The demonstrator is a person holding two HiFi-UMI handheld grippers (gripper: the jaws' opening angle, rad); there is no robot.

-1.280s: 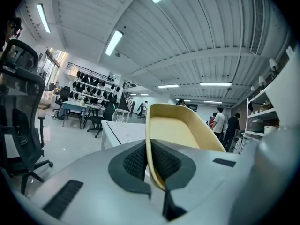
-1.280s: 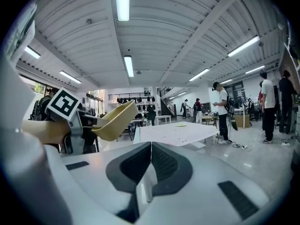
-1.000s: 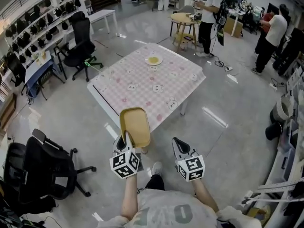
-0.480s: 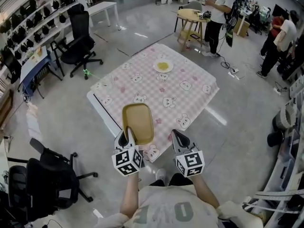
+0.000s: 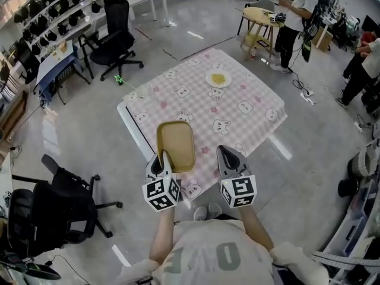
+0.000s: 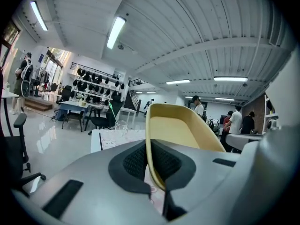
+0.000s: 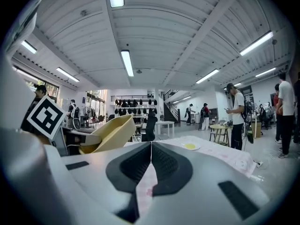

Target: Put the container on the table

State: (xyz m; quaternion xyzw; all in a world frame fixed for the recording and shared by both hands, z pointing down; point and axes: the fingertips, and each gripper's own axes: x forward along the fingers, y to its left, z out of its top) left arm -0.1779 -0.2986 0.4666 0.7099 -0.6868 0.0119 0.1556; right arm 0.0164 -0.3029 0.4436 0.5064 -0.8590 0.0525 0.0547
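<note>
The container (image 5: 176, 144) is a shallow yellow tray. My left gripper (image 5: 162, 161) is shut on its near rim and holds it out over the near corner of the table (image 5: 255, 94), which has a pink checked cloth. In the left gripper view the tray's rim (image 6: 149, 139) is pinched between the pads and the tray (image 6: 180, 125) stretches away. My right gripper (image 5: 224, 155) is beside it on the right, shut on nothing, its pads meeting (image 7: 151, 146). The tray (image 7: 107, 135) shows at the left of the right gripper view.
A small plate with something yellow (image 5: 218, 79) lies on the far part of the table, and a clear glass (image 6: 121, 125) stands on it. Black office chairs (image 5: 116, 37) (image 5: 59, 206) stand at the left. People (image 5: 297, 10) stand by a round wooden table (image 5: 261, 15) at the back right.
The person has walked up to the table. Both grippers and the tray have moved forward, from above the floor before the table to above its near corner. Both stay shut.
</note>
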